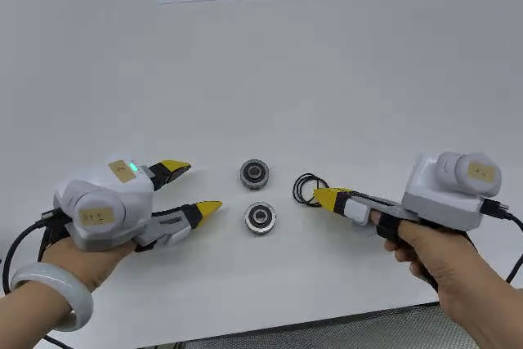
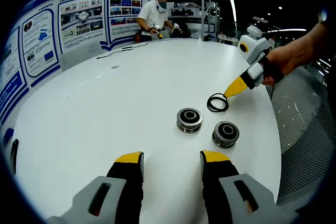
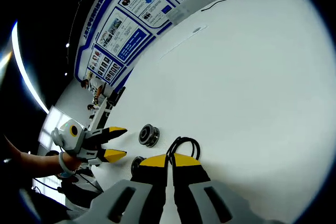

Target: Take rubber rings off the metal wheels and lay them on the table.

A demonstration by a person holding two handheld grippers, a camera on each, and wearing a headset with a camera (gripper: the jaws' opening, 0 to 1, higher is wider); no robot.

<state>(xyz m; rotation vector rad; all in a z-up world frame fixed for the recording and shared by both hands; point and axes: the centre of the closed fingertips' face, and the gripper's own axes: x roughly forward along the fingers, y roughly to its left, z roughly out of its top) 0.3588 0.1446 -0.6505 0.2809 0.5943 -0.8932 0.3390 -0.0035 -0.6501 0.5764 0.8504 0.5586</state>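
While my right tool (image 3: 169, 157) sits clenched on edge of rubber rings (image 1: 307, 190), they lie flat on table (image 1: 245, 79) just beside two metal wheels (image 1: 255, 173). My left tool (image 1: 198, 186) released, holding nothing. Rings look thin, floppy, light: pinch cord itself, gently
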